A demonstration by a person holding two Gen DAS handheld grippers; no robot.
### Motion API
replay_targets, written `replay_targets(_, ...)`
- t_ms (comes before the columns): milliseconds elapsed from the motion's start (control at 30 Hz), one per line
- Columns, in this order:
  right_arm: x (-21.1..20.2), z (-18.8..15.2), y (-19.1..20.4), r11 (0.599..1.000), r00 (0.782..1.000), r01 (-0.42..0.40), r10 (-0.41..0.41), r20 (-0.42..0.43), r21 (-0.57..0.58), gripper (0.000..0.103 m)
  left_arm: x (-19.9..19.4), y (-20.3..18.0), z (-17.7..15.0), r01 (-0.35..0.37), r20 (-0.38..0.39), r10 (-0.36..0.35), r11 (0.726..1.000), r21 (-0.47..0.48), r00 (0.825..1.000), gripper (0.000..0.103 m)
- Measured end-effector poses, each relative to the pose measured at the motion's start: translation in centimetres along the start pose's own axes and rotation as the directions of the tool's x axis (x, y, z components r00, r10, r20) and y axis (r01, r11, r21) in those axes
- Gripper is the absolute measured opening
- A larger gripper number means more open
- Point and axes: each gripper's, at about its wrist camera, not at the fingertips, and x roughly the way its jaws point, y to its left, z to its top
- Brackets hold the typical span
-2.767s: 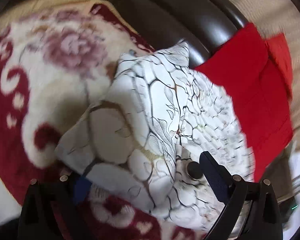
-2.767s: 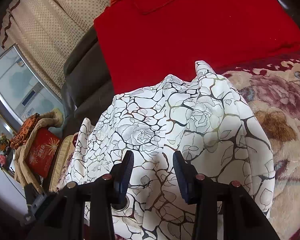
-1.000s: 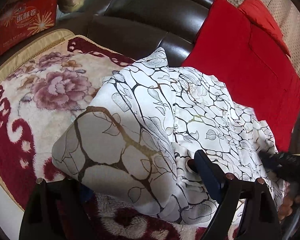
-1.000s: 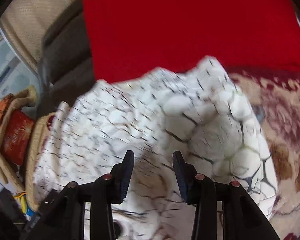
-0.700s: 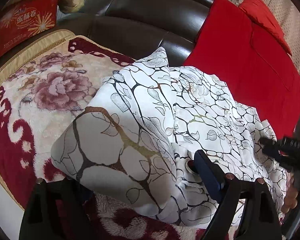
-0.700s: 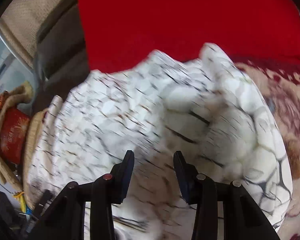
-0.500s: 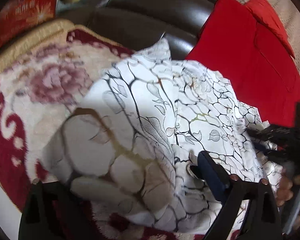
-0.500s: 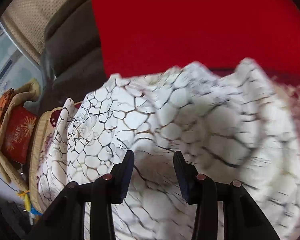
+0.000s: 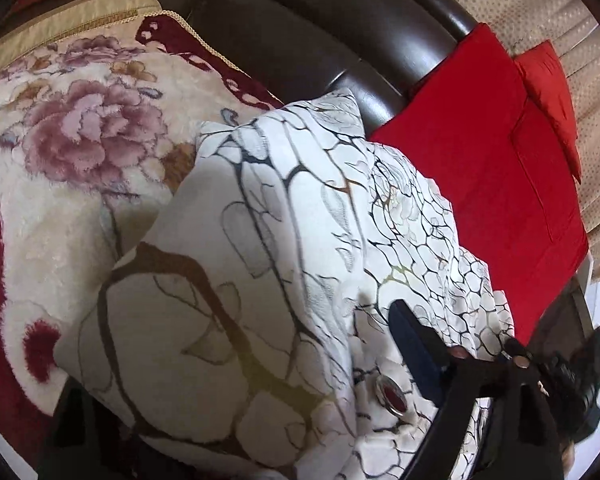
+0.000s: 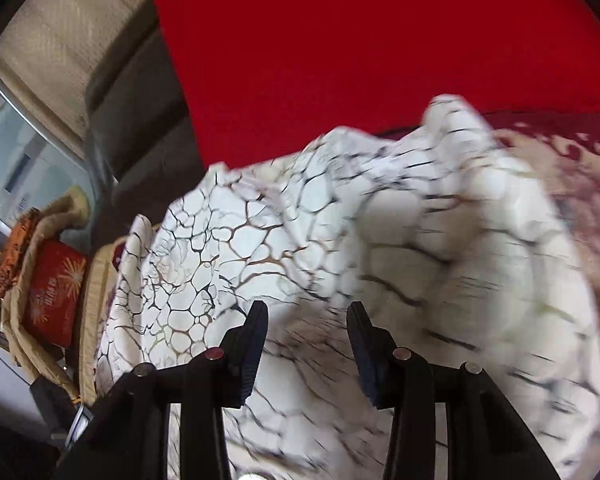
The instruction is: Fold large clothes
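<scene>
A large white garment with a dark cracked-vein and rose print lies bunched on a floral blanket on a sofa. It has a round metal button. In the left wrist view the cloth drapes over my left gripper; only its right finger shows, so its left finger is hidden. In the right wrist view the same garment fills the middle, partly blurred. My right gripper is open just above the cloth, with nothing between its fingers.
A cream and maroon floral blanket covers the seat. A dark brown leather sofa back runs behind. Red cushions lie to the right of the garment. A red box sits at the sofa's far end.
The garment has been shifted and its near fold has risen closer to the left camera. The right gripper has swung across the cloth, staying open.
</scene>
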Motion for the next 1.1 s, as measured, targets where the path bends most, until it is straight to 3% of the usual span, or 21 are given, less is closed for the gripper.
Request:
replay_targets(100, -2.4, -0.9, -2.4, 0.999, 0.998, -0.014, 0.012, 0.063, 0.035, 0.046, 0.1, 0.7, 0.4, 0.047, 0.005, -0.046, 0.997, -0.057, 0.999, 0.084)
replay_targets(167, -2.7, -1.3, -4.2, 0.997, 0.998, -0.020, 0.016, 0.057, 0.073, 0.046, 0.5, 0.9, 0.9, 0.064, 0.005, -0.064, 0.995, -0.082, 0.998, 0.090)
replay_targets(267, -1.9, -1.7, -6.5, 0.987, 0.999, -0.045, 0.040, 0.034, 0.153, 0.043, 1.1, 1.0, 1.3, 0.082, 0.009, -0.081, 0.992, -0.096, 0.997, 0.090)
replay_targets(333, -1.9, -1.9, -6.6, 0.988, 0.998, -0.055, 0.050, 0.038, 0.142, 0.042, 1.0, 0.6, 1.4, 0.088, 0.018, -0.087, 0.993, -0.083, 0.996, 0.090)
replay_targets(400, -1.9, -2.0, -6.3, 0.993, 0.998, -0.052, 0.048, 0.036, 0.108, 0.042, 0.8, -0.4, 1.2, 0.060, 0.039, -0.059, 0.997, -0.038, 0.998, 0.080)
replay_targets(433, -1.8, -2.1, -6.2, 0.994, 0.998, -0.052, 0.049, 0.037, 0.100, 0.042, 0.8, -1.0, 1.0, 0.024, 0.048, -0.024, 1.000, 0.002, 0.999, 0.054)
replay_targets(467, -1.7, -2.2, -6.1, 0.994, 0.998, -0.054, 0.051, 0.039, 0.094, 0.042, 0.7, -1.5, 1.0, -0.001, 0.056, -0.001, 0.999, 0.035, 0.998, 0.043)
replay_targets(633, -3.2, -2.2, -6.7, 0.983, 0.988, -0.139, 0.129, 0.082, 0.117, 0.042, -1.2, -4.2, 0.6, -0.005, 0.122, -0.016, 0.986, 0.167, 0.992, 0.030)
replay_targets(733, -5.0, -2.2, -7.5, 0.977, 0.978, -0.175, 0.158, 0.140, 0.119, 0.042, -3.0, -6.7, -0.1, -0.024, 0.161, -0.024, 0.957, 0.289, 0.987, 0.027)
replay_targets(833, -6.9, -2.1, -8.6, 0.971, 0.963, -0.206, 0.179, 0.201, 0.123, 0.043, -4.8, -10.3, -1.5, -0.031, 0.176, -0.045, 0.912, 0.408, 0.983, 0.025)
replay_targets(900, -7.7, -2.0, -9.4, 0.964, 0.955, -0.231, 0.198, 0.221, 0.133, 0.043, -5.5, -14.2, -3.0, -0.054, 0.176, -0.045, 0.853, 0.519, 0.983, 0.025)
replay_targets(1033, -8.9, -1.8, -11.2, 0.938, 0.933, -0.303, 0.256, 0.252, 0.170, 0.043, -5.2, -21.3, -7.2, -0.046, 0.130, -0.063, 0.716, 0.696, 0.989, 0.024)
replay_targets(1100, -9.7, -1.7, -12.3, 0.926, 0.924, -0.326, 0.269, 0.272, 0.190, 0.043, -3.8, -24.9, -10.6, -0.059, 0.107, -0.042, 0.616, 0.786, 0.993, 0.024)
